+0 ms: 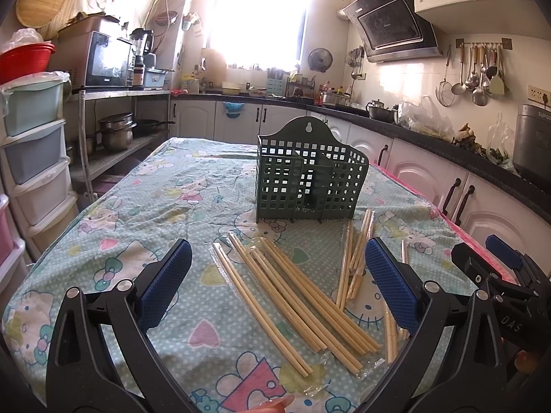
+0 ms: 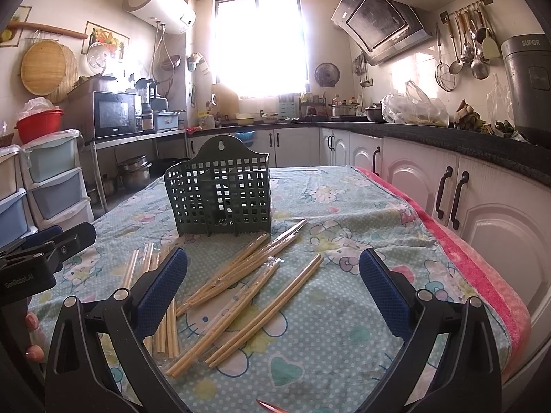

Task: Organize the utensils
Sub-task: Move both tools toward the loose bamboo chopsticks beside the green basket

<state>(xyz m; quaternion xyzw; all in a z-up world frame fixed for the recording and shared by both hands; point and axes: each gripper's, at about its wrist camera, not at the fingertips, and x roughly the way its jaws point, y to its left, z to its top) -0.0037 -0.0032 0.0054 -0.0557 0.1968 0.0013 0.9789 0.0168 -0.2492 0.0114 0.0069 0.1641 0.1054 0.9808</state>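
A dark green slotted utensil holder [image 1: 310,179] [image 2: 222,198] stands upright on the cartoon-print tablecloth. Several pairs of bamboo chopsticks [image 1: 296,296] [image 2: 241,275], some in clear wrappers, lie scattered in front of it. My left gripper [image 1: 279,285] is open above the near pile, nothing between its blue pads. My right gripper [image 2: 273,289] is open too, hovering over the chopsticks on its side. In the left wrist view the right gripper's body [image 1: 502,275] shows at the right edge. The left gripper's body [image 2: 44,251] appears at the left edge of the right wrist view.
The table [image 1: 137,213] is draped with a pink towel edge [image 2: 482,268] on the right, close to white cabinets [image 2: 447,186]. Plastic drawers [image 1: 34,158] stand to the left. A black counter [image 2: 430,134] carries pots and bags.
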